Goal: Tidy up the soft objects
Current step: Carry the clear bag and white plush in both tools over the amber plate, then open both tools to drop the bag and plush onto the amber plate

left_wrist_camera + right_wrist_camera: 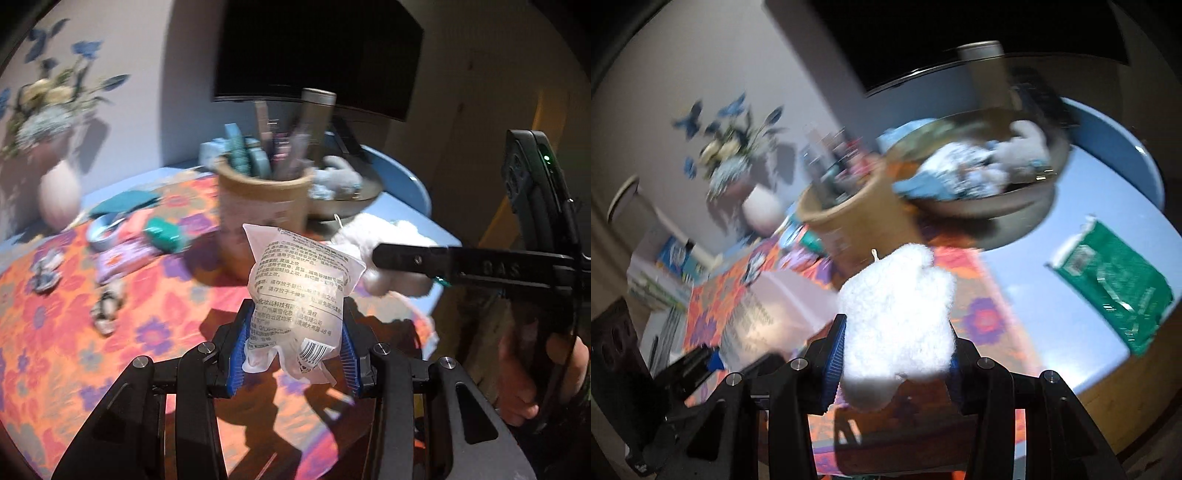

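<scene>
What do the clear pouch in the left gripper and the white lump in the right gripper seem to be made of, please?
The pouch looks like thin, glossy, translucent plastic film: it crinkles, shines, and carries printed text and a barcode. The white lump looks like fluffy plush or fleece, matte with a fuzzy, nubbly edge; whether it is a toy or wadding cannot be told. The left gripper and the right gripper each pinch their item.

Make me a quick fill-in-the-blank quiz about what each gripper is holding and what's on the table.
1. The left gripper is shut on a clear printed ____.
2. The right gripper is shut on a fluffy ____ toy.
3. The green packet lies on the ____ tabletop.

Missing words: pouch; white; blue
</scene>
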A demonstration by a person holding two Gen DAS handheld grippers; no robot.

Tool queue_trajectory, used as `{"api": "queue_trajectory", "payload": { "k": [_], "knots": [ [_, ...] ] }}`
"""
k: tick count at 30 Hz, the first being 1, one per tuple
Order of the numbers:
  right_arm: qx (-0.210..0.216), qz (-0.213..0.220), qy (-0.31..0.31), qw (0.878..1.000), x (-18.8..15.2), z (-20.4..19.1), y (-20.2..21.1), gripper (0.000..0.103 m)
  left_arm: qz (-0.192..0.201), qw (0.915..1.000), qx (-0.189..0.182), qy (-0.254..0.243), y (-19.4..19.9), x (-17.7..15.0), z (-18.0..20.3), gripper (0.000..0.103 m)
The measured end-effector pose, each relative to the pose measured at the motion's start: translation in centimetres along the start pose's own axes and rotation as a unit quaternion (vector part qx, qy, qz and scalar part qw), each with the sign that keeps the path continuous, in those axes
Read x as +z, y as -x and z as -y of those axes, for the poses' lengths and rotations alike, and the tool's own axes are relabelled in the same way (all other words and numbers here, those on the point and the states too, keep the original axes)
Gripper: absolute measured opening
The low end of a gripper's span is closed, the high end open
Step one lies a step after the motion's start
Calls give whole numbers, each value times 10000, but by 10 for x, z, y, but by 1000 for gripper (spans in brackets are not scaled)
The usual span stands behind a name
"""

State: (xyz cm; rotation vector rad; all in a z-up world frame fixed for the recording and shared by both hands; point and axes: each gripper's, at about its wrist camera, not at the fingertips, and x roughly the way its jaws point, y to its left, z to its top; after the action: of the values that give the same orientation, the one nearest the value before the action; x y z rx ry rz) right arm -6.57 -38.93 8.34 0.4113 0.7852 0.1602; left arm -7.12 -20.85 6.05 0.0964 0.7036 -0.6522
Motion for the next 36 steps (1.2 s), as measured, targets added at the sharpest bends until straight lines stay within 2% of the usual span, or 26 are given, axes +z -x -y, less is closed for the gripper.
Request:
{"api": "queue_trajectory", "payload": {
  "k": [6, 10, 15, 19, 23, 30, 31, 32, 34, 36],
  "knots": [
    [-66, 298, -389, 9988, 15, 38, 24, 45, -95, 9992, -330, -216, -22, 22, 38, 39],
    [-166, 559, -644, 9962, 29, 64, 40, 45, -62, 9984, -476, -295, -37, 49, 59, 39],
    [-259, 878, -854, 9921, 51, 89, 56, 45, 22, 9981, -508, -361, -56, 82, 80, 39],
    [-274, 1176, -813, 9893, 81, 95, 65, 45, 192, 9986, -377, -316, -63, 113, 88, 39],
    [-280, 1387, -765, 9870, 111, 95, 62, 45, 360, 9993, 43, -99, -72, 148, 81, 39],
    [-198, 1355, -905, 9864, 164, 94, 16, 45, 442, 9966, 609, 330, -103, 187, 54, 40],
    [-160, 1333, -922, 9866, 172, 95, 7, 47, 462, 9961, 647, 379, -107, 190, 52, 48],
    [-134, 1249, -948, 9875, 178, 96, -2, 60, 440, 9952, 723, 499, -112, 194, 46, 58],
    [-113, 988, -1092, 9890, 184, 104, -20, 73, 471, 9949, 655, 607, -115, 195, 39, 73],
    [-72, 875, -1203, 9888, 180, 111, -27, 73, 532, 9950, 673, 511, -115, 195, 40, 74]
  ]
}}
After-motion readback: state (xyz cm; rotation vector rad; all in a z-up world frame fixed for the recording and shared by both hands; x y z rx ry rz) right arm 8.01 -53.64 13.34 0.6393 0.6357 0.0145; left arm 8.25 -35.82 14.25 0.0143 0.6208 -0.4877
